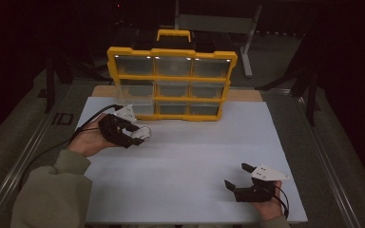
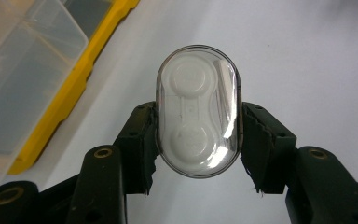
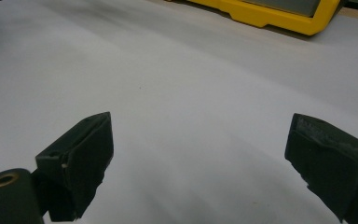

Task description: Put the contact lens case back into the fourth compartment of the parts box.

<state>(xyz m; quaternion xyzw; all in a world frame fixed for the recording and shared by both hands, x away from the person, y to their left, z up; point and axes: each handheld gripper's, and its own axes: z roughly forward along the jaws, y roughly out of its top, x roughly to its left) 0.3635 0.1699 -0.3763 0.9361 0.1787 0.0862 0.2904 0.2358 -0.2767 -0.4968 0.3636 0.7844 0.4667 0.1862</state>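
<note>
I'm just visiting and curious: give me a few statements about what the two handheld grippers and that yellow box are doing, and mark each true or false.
1. The left gripper is clamped on a clear oval plastic case with a white two-cup insert inside. True.
2. The right gripper holds a screwdriver. False: its jaws stand open with nothing between them, above the white table sheet.
3. The yellow-framed organiser box with clear compartments stands at the far edge of the sheet. True.
4. The clear case lies inside one of the box's compartments. False: it is in the left gripper, in front of the box.
</note>
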